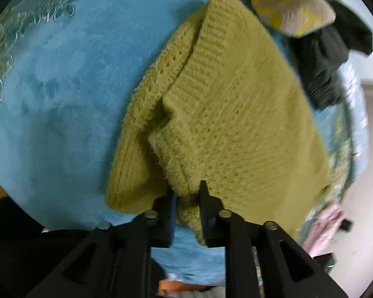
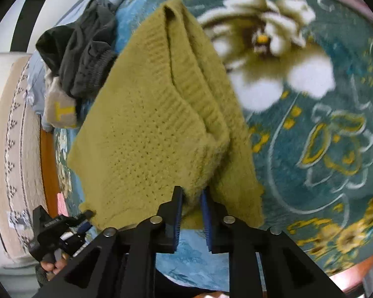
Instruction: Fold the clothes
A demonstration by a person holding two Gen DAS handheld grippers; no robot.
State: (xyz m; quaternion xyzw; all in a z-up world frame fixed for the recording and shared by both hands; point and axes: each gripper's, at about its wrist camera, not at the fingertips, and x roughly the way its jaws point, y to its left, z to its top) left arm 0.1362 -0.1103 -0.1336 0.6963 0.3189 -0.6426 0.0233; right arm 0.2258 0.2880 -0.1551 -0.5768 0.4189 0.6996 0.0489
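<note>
Left gripper [image 1: 186, 193]: jaws slightly parted, a corner of the olive knit sweater [image 1: 236, 104] between them, pad contact unclear. Right gripper [image 2: 192, 196]: likewise parted around the opposite corner. The sweater lies folded on the blue floral blanket [image 2: 323, 129], beside a dark garment [image 2: 84, 57].

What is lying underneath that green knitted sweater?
The green knitted sweater lies folded on a blue flowered blanket, which shows all around it. Whatever is directly beneath the sweater is covered.
</note>
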